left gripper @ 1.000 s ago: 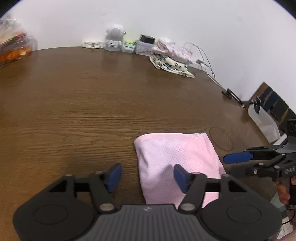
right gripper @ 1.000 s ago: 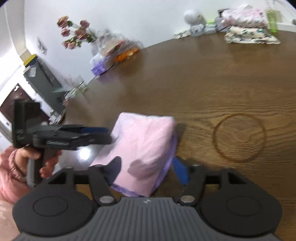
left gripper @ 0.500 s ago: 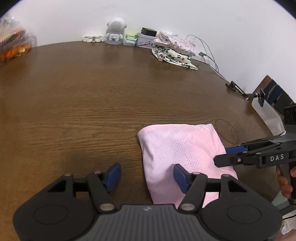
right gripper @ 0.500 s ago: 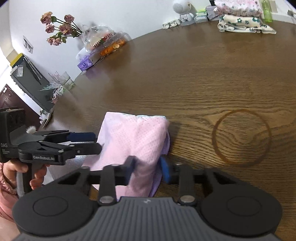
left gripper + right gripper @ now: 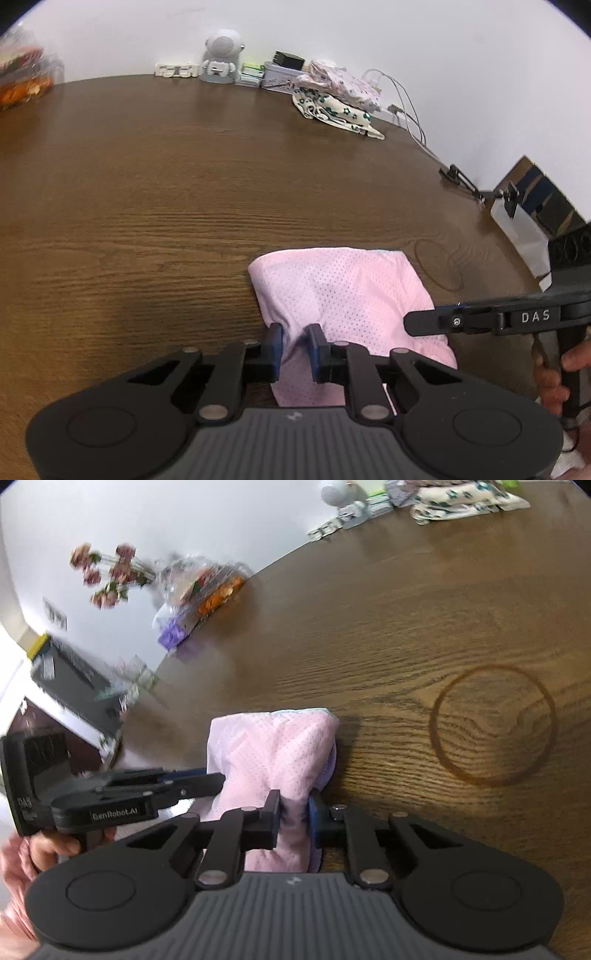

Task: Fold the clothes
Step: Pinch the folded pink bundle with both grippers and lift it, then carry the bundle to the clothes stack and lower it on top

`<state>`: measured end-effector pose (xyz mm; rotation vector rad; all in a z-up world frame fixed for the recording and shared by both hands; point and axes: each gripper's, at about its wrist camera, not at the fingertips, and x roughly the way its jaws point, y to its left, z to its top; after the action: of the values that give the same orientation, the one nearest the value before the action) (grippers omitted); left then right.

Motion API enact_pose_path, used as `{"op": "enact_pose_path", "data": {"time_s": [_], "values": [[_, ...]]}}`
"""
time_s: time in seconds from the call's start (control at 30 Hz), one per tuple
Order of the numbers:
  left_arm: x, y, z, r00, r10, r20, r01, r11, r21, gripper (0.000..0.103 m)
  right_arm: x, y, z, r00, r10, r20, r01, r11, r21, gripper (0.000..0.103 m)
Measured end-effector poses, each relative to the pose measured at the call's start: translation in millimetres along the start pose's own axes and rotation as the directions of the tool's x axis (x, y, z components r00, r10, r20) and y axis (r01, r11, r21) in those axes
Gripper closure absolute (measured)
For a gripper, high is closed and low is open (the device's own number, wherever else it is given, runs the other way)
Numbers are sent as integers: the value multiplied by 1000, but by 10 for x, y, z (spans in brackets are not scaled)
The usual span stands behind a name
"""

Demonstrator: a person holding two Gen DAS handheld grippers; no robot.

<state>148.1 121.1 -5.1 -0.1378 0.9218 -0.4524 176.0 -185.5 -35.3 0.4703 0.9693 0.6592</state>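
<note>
While both grippers bite into the pink cloth (image 5: 343, 291), it sits folded on the near part of the brown table (image 5: 147, 192), so both jaws are closing with fabric pinched between the blue pads. Left gripper (image 5: 295, 345) has the cloth's near-left edge, fingers nearly together with a little ridge of mesh squeezed up between them. Right gripper (image 5: 293, 818) grabs the near-right edge the same way, jaws almost closed on it.

Readable writing: the right one's side arm says "DAS" (image 5: 535, 316) in white in the left view. In the right view, the left one's side reads "GenRobot.AI" (image 5: 120, 814), with a small "DAS" on its block, kinda blurry.

Dark ring stain (image 5: 493, 725) marks the wood just right of the cloth. Folded patterned clothes (image 5: 336, 105) lie stacked by the far wall, next to a little white robot figure (image 5: 221, 55). A hand (image 5: 557, 373) grips the right handle.
</note>
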Motion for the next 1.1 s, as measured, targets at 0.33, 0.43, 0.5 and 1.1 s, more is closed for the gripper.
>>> {"op": "enact_pose_path", "data": {"time_s": [0.33, 0.43, 0.5, 1.1], "values": [[-106, 83, 9, 995, -70, 72, 77, 992, -97, 100, -58, 30, -88, 998, 37, 59, -39, 999, 23, 91], [-139, 52, 53, 992, -86, 90, 94, 991, -91, 100, -110, 72, -63, 996, 51, 76, -52, 999, 11, 91], [-166, 10, 100, 991, -91, 102, 100, 992, -77, 100, -156, 100, -28, 995, 54, 89, -54, 999, -1, 91], [-428, -798, 1357, 913, -161, 376, 134, 986, 99, 100, -1202, 406, 1087, 937, 20, 349, 54, 978, -201, 91]]}}
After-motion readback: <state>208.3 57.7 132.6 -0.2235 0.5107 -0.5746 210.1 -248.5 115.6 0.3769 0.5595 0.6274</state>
